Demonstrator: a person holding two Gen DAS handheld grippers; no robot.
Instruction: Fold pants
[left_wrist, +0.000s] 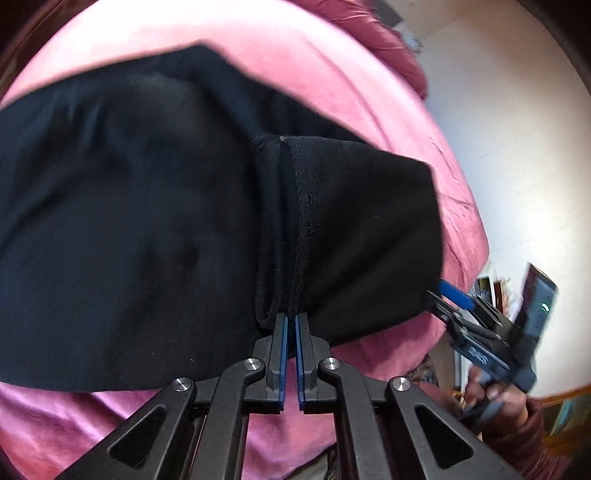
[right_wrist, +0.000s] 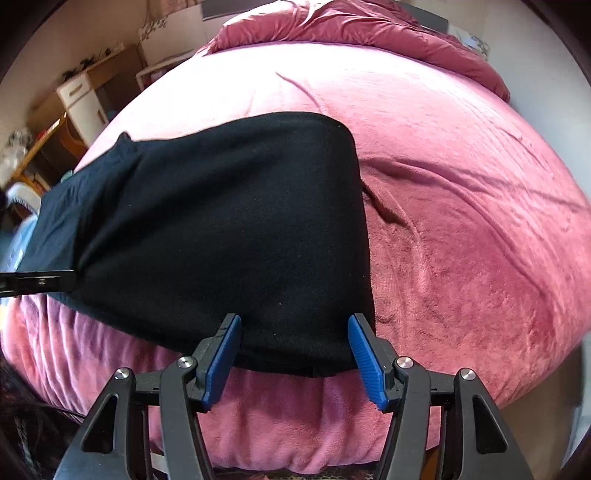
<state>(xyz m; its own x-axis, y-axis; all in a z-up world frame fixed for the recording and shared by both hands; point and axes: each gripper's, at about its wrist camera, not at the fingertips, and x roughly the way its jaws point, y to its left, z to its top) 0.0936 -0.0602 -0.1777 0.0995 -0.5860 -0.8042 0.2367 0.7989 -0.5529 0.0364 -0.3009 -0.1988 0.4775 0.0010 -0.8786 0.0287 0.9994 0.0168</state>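
Spreading across both views: a bed (right_wrist: 461, 221) under a pink plush blanket (left_wrist: 388, 110), wrinkled in long creases, with a darker rose duvet (right_wrist: 369, 26) bunched at the far end.

Lying on that blanket, near the closest edge of the bed: black pants (right_wrist: 221, 221), partly folded into a broad dark panel, one seamed hem (left_wrist: 291, 221) rising up off the surface in the left wrist view.

Standing beyond the bed's left side in the right wrist view: a wooden desk with a white drawer unit (right_wrist: 79, 96), blurred and small.

Pinching that seamed hem: the left hand-held gripper (left_wrist: 291, 325), blue pads nearly together with only the cloth between them, fabric draping away on both sides.

Hovering at the near edge of the pants: the right hand-held gripper (right_wrist: 293, 334), blue pads spread wide apart, the black cloth showing between them, nothing clamped. Seen from the left wrist view, showing at the right corner of the panel, one blue pad touching or just beside the cloth; contact hard to tell through blur.
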